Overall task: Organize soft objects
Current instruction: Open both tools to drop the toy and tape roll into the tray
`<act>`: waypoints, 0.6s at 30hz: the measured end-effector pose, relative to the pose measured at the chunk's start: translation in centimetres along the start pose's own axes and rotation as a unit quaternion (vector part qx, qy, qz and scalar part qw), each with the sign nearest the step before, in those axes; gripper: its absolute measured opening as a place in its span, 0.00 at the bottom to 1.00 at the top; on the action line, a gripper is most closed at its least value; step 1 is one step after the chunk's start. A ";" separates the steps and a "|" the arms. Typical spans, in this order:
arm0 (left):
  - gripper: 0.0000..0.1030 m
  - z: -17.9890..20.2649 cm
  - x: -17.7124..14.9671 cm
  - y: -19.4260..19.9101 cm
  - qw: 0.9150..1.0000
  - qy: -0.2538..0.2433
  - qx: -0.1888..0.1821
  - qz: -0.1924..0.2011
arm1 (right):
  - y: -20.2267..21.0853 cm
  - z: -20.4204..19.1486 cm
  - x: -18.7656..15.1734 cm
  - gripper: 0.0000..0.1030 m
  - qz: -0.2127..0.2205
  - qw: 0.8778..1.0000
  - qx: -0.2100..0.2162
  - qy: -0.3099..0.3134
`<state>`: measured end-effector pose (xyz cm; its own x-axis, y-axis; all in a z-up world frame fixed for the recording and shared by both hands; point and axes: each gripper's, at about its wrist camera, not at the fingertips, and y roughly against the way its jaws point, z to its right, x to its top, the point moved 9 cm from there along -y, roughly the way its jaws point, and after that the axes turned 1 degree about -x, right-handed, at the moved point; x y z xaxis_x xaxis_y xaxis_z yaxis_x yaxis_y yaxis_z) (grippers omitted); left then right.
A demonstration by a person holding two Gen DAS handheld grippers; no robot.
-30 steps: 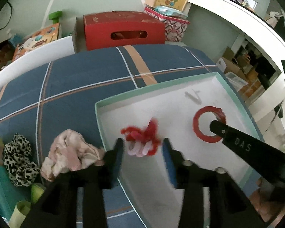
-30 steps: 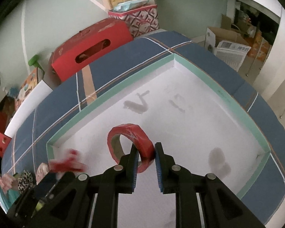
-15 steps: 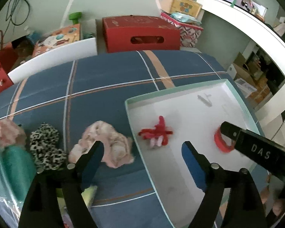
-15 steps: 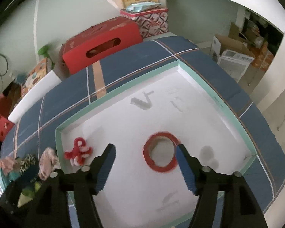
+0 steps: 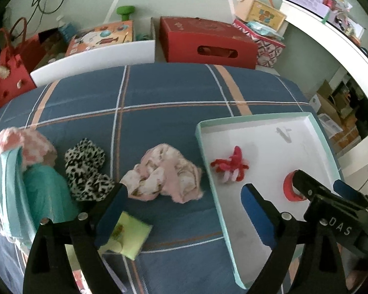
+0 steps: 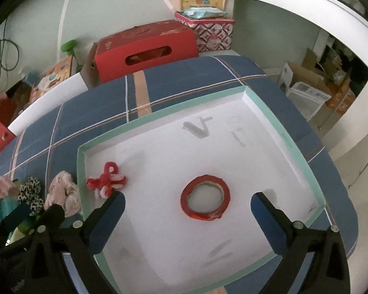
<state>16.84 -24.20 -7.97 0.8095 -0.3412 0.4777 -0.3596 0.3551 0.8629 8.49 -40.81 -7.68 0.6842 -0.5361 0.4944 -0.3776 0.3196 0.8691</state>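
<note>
A white tray with a mint rim (image 5: 201, 147) (image 6: 159, 117) lies on the blue plaid cover. In it rest a red-and-pink fuzzy toy (image 5: 230, 166) (image 6: 106, 181) and a red tape roll (image 6: 204, 201) (image 5: 290, 188), lying flat. My left gripper (image 5: 184, 196) hovers over the tray's left rim and a crumpled pink cloth (image 5: 164, 174); its jaws are opening and hold nothing. My right gripper (image 6: 187, 201) hangs above the tape roll, jaws opening wide, pads clear of it. A leopard-print scrunchie (image 5: 85, 169) and a teal cloth (image 5: 41, 196) lie further left.
A yellow-green packet (image 5: 130, 235) lies under my left finger. Behind the cover stand a red slotted box (image 5: 208, 44), a white board (image 5: 93, 58), patterned boxes (image 5: 260, 17) and a red bag (image 5: 5, 73). A white counter (image 5: 331, 31) curves along the right.
The left gripper let the fuzzy toy drop into the tray, opened and drew back to the left. The right gripper released the upright tape roll, which now lies flat, and opened wide.
</note>
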 end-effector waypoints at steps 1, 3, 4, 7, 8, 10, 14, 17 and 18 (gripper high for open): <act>0.91 -0.1 -0.1 0.1 1.000 0.002 -0.001 -0.002 | 0.1 -0.1 -0.1 1.00 0.001 1.000 0.001 0.001; 0.91 -0.3 -0.2 0.6 1.000 0.004 -0.004 -0.003 | 0.4 -0.2 0.0 1.00 0.006 1.000 0.001 0.001; 0.91 -0.4 -0.2 0.9 1.000 0.004 -0.005 -0.003 | 0.7 -0.3 0.0 1.00 0.010 1.000 0.001 0.000; 0.91 -0.6 -0.2 2.0 1.000 0.005 -0.005 0.005 | 1.6 -0.5 0.3 1.00 0.028 1.000 0.007 -0.005; 0.91 -0.7 -0.3 2.6 1.000 0.007 -0.006 0.008 | 1.9 -0.6 0.5 1.00 0.035 0.999 0.008 -0.004; 0.91 -1.0 -0.3 3.5 1.000 0.008 -0.006 0.012 | 2.6 -1.0 0.8 1.00 0.054 0.998 0.016 -0.004; 0.91 -1.5 -0.3 5.6 1.000 0.006 -0.012 0.026 | 3.0 -2.4 0.6 1.00 0.056 0.998 0.039 0.008; 0.91 -1.8 -0.3 7.4 0.999 0.004 -0.020 0.041 | 3.1 -3.5 0.2 1.00 0.053 0.997 0.049 0.024; 0.91 -2.0 -0.4 8.0 0.999 0.004 -0.024 0.048 | 3.3 -3.8 0.2 1.00 0.054 0.997 0.056 0.025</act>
<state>14.57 -19.45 -1.56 0.7766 -0.2961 0.5560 -0.4130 0.4272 0.8043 9.75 -36.86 -4.80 0.6647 -0.4635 0.5860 -0.5162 0.2821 0.8087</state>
